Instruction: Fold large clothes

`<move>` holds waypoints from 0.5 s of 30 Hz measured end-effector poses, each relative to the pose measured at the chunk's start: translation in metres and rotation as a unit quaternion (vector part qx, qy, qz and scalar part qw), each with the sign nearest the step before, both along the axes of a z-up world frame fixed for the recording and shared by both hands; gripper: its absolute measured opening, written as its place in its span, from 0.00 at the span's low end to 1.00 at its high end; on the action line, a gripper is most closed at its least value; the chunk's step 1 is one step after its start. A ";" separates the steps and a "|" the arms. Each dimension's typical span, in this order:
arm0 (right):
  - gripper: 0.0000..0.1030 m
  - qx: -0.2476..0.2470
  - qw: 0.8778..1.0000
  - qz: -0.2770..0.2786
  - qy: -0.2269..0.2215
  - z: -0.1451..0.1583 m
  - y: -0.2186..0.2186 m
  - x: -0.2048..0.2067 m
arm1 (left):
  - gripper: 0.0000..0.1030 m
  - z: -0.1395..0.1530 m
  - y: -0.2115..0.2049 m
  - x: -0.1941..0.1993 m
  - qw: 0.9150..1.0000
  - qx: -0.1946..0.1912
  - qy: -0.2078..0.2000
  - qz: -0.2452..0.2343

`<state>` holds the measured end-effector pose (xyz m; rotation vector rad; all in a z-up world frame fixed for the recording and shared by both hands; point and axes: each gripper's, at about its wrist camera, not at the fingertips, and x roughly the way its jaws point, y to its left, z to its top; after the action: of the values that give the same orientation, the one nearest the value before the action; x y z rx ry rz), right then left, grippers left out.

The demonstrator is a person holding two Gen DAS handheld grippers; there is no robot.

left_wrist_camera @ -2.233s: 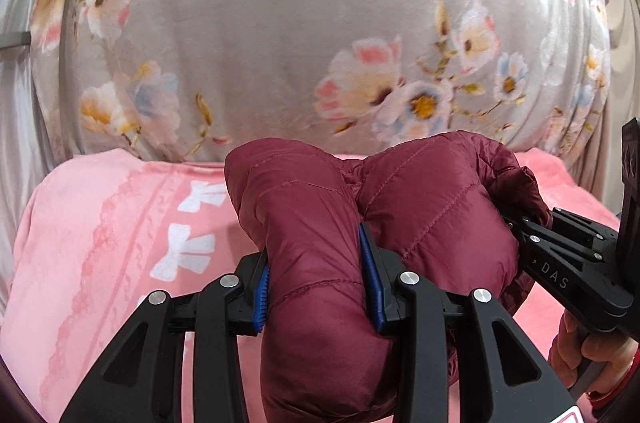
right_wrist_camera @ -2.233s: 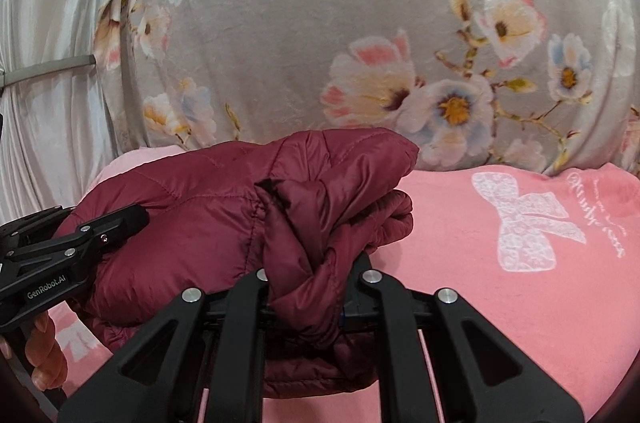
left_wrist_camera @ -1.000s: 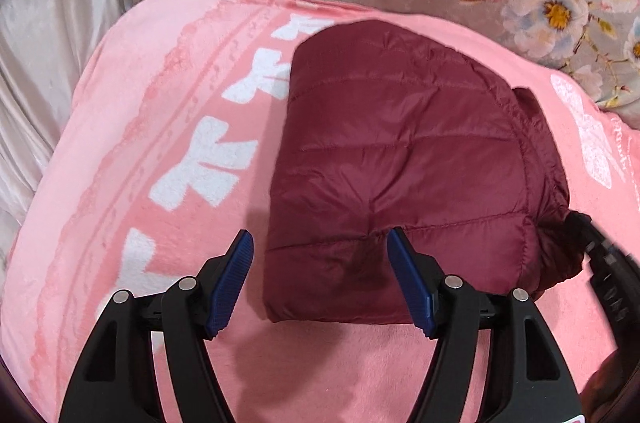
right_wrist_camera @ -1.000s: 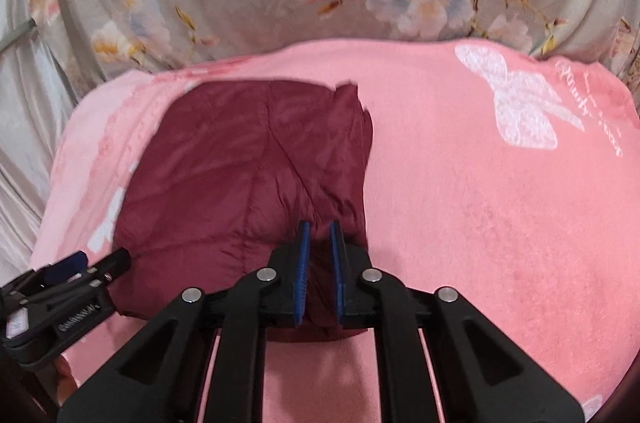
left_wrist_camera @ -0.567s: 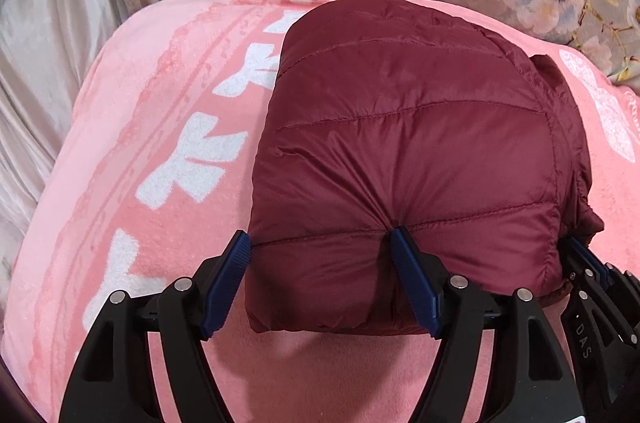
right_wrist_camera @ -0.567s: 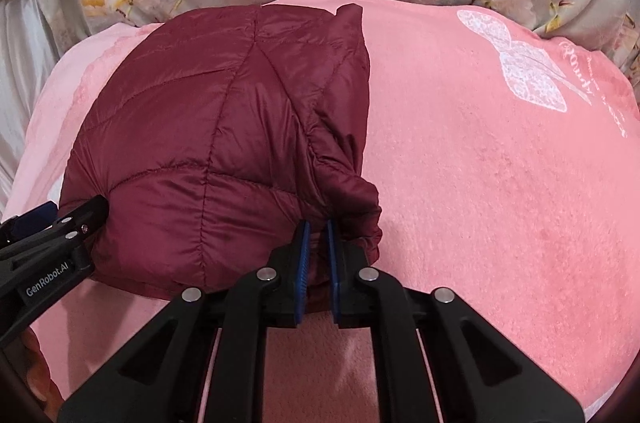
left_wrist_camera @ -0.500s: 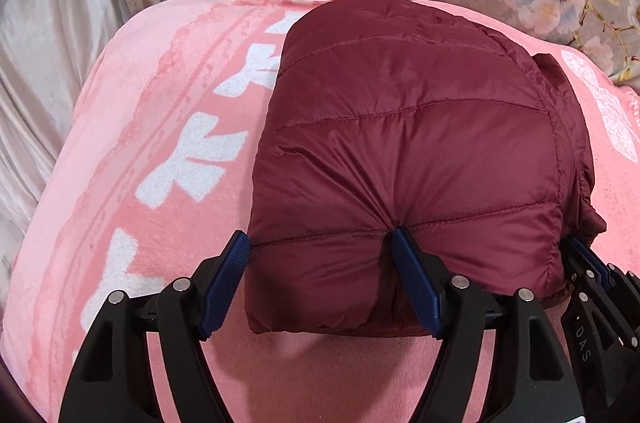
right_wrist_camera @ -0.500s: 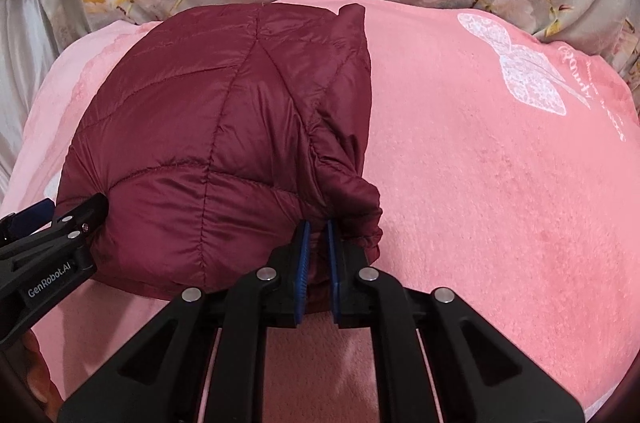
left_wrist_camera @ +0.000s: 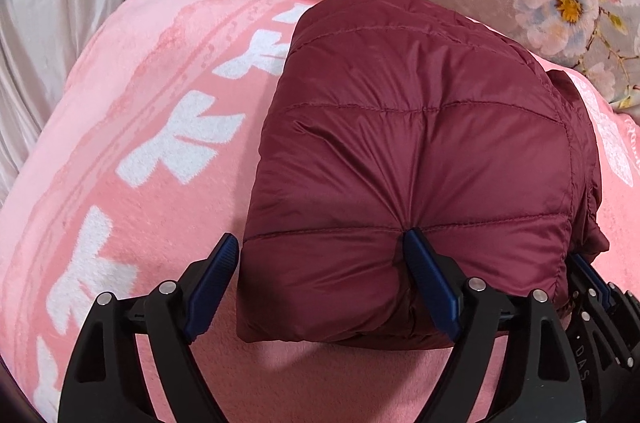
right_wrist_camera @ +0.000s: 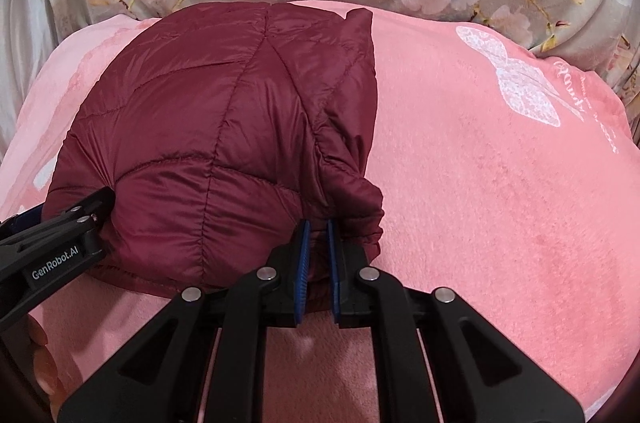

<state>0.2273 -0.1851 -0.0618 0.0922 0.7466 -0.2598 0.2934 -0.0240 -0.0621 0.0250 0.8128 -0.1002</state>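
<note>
Now the jacket (left_wrist_camera: 420,151), folded into a puffy maroon bundle, lies on the pink blanket (left_wrist_camera: 132,159), filling the centre of the left wrist view and the left half of the right wrist view. At the bottom of the left view the left claw (left_wrist_camera: 320,275) is opening: its jaws stand wide around the bundle's near left corner, the left pad clear of the cloth, the right pad dented into a seam. At lower centre of the right view the right claw (right_wrist_camera: 318,263) stands narrow, pinching the bundle's near right edge. The risk, as I judge it: the springy down may puff the fold open once freed, and the right claw, if pulled back while clamped, would drag the layers askew.
</note>
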 end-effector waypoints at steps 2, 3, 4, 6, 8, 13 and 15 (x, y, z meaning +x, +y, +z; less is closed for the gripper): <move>0.07 0.002 1.000 0.000 -0.001 0.000 -0.001 -0.001 | 0.81 0.000 -0.002 -0.002 1.000 0.008 -0.007 0.001; 0.07 0.003 1.000 -0.001 -0.002 0.000 0.001 -0.001 | 0.81 0.000 -0.003 -0.004 1.000 0.015 -0.012 0.001; 0.07 0.004 1.000 -0.001 -0.002 0.001 0.001 -0.001 | 0.81 0.001 -0.004 -0.004 1.000 0.020 -0.015 0.001; 0.07 0.006 1.000 -0.001 -0.003 0.002 0.000 -0.002 | 0.81 0.002 -0.006 -0.006 0.999 0.029 -0.019 0.000; 0.08 0.006 1.000 -0.001 -0.005 0.003 0.000 -0.005 | 0.81 0.003 -0.006 -0.008 0.999 0.035 -0.021 0.000; 0.18 -0.008 1.000 -0.006 -0.006 0.005 0.001 -0.027 | 0.80 0.007 -0.005 -0.027 0.998 0.057 -0.030 -0.001; 0.29 -0.016 1.000 -0.017 0.001 0.004 -0.002 -0.038 | 0.80 0.008 -0.004 -0.036 0.997 0.066 -0.033 0.000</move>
<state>0.1894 -0.1873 -0.0578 0.0741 0.7437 -0.3053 0.2574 -0.0284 -0.0541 0.1531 0.7523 -0.0454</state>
